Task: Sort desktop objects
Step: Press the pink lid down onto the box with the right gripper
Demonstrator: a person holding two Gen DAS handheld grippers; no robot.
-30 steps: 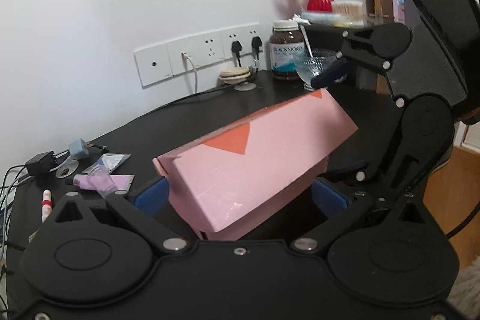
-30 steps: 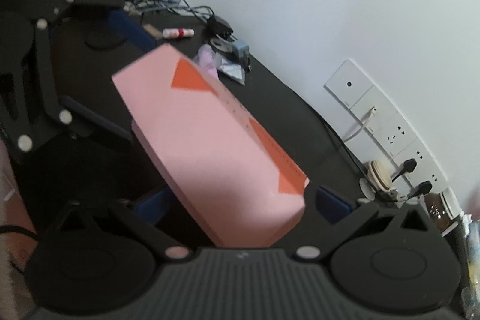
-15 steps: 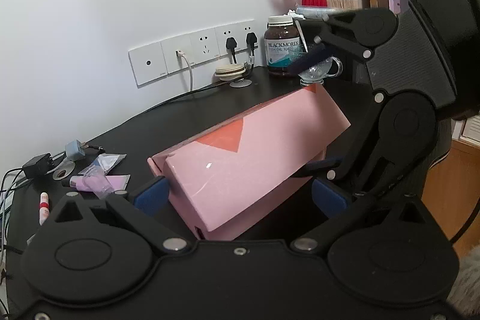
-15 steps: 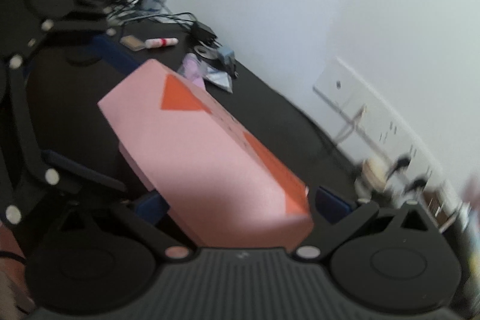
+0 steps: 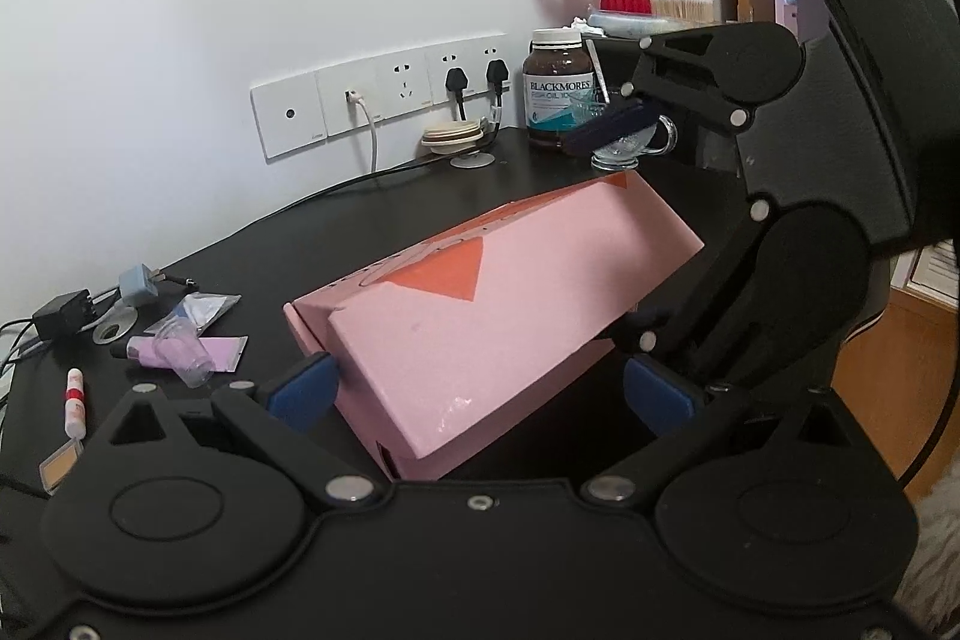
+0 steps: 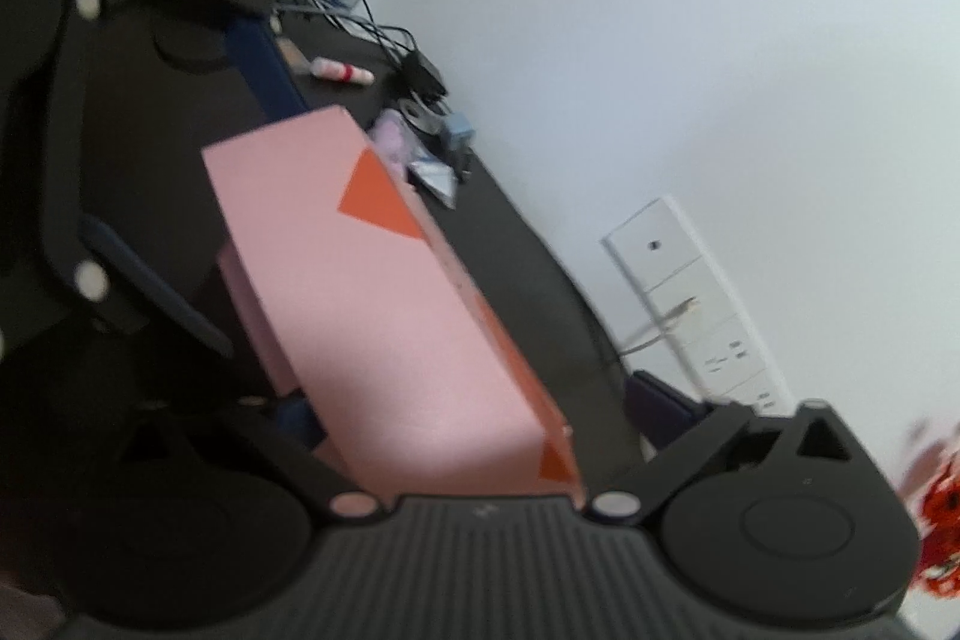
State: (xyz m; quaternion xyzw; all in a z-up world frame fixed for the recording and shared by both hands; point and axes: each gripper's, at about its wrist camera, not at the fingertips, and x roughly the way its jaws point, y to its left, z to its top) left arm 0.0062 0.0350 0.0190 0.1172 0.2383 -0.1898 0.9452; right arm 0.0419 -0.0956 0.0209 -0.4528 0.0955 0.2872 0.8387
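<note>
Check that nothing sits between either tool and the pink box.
Nothing visible does. The pink box already lies between the fingers of the left tool and the right tool, whose jaws are closing around it.

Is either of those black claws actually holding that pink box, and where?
The pink box lies between both. The left gripper brackets its near end; the right gripper is closing around the far end. No firm grip visible.

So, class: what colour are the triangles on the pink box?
Orange triangles on the pink box, clearest in the left wrist view.
</note>
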